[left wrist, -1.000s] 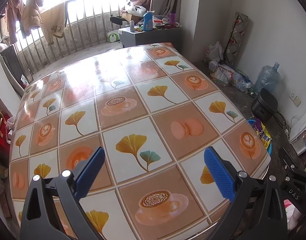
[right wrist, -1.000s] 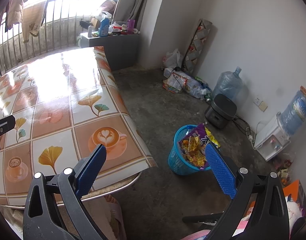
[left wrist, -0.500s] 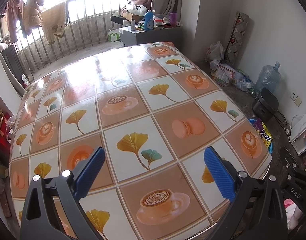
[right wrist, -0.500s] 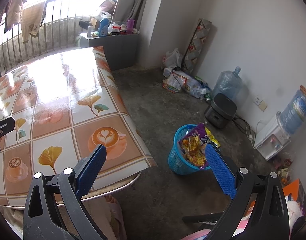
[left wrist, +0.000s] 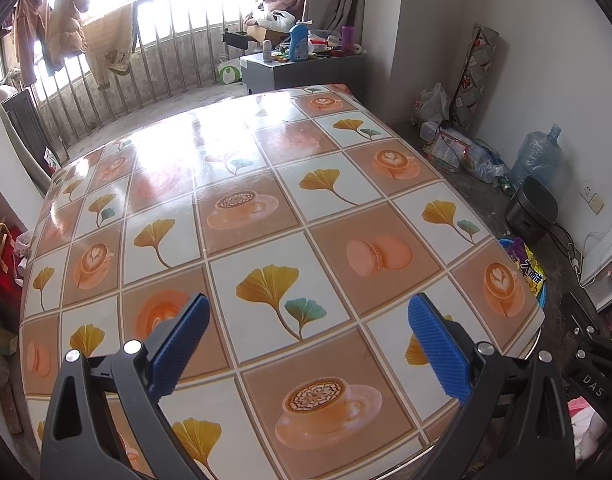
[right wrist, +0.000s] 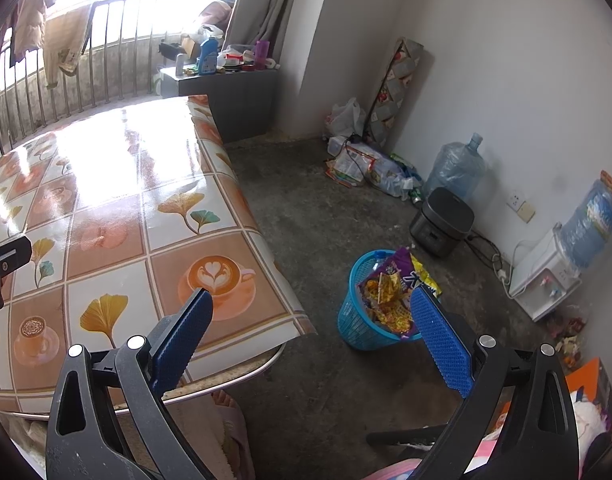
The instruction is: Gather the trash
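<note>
Wrappers [right wrist: 390, 296] sit heaped in the blue basket [right wrist: 356, 320] on the floor, right of the tabletop [left wrist: 266, 184]; right claw [right wrist: 312, 334], wide and empty, is nearer than left claw [left wrist: 308, 338], equally wide.

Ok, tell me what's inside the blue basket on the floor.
The blue basket holds crumpled snack wrappers, yellow and purple, heaped above its rim. Anything beneath that top layer is covered.

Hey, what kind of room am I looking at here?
Most likely a lived-in room of a home, next to a balcony. A table with a patterned oilcloth fills the middle, clothes hang along the window railing, and a water dispenser and a blue trash basket stand on the concrete floor.
</note>
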The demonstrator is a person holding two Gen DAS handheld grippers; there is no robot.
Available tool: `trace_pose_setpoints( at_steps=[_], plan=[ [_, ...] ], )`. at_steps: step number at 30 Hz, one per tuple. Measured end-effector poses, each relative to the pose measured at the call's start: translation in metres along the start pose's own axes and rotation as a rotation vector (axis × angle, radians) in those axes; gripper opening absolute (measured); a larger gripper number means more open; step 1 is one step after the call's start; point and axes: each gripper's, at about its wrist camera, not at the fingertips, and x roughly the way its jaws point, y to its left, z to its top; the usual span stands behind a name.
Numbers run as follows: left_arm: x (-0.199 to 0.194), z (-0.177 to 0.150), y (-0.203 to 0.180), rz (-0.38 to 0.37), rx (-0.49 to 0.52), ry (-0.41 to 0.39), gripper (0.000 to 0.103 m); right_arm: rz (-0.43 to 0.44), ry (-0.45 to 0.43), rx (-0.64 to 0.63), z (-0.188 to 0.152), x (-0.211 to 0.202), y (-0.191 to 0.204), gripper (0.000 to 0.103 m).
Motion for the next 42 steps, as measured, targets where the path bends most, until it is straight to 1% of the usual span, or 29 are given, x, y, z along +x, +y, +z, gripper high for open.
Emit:
trace_pose_setpoints(
  at_steps=[42],
  plan=[
    [0.0020,-0.0025,-0.0009,0.004,0.010,0.008,0.097,0.004,-0.001,0.002,0.0007,-0.0022,0.0037,0.095]
  ],
)
